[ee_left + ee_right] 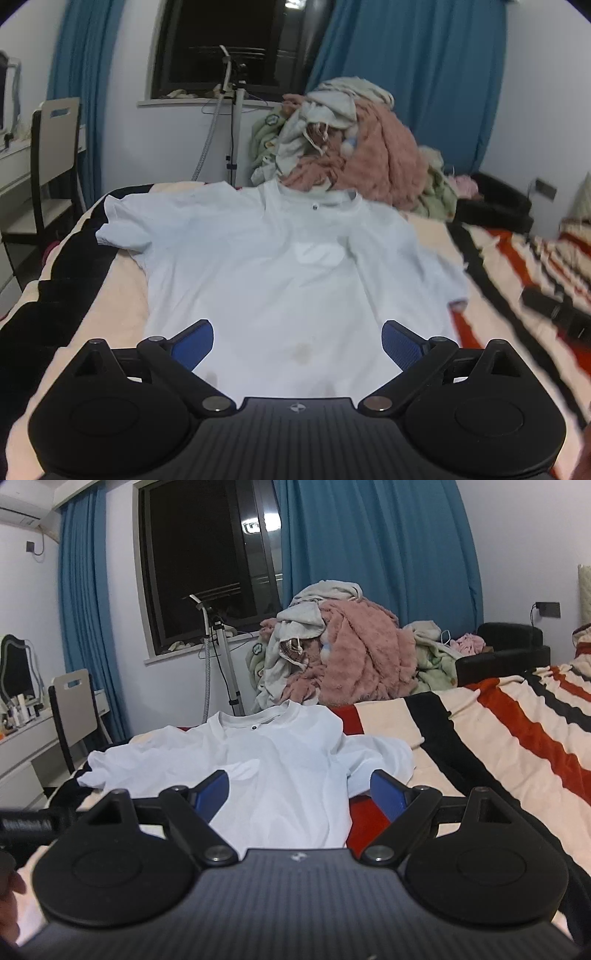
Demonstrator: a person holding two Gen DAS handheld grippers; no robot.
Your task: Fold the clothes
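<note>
From the left wrist, the left tongs (297, 341) are wide open above the white shirt (280, 266), which lies flat on the bed (491, 266). From the right wrist, the right tongs (299, 794) are open too, over the shirt's right edge, holding nothing.

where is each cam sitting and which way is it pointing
Left wrist: sits on the left claw, looking along the white t-shirt from its hem toward the window; open blue pads show.
Right wrist: sits on the right claw, over the shirt's right hem edge, facing the same way; open pads and a bit of hand at the left edge show.
Shared: t-shirt, clothes pile, striped blanket, blue curtains.
</note>
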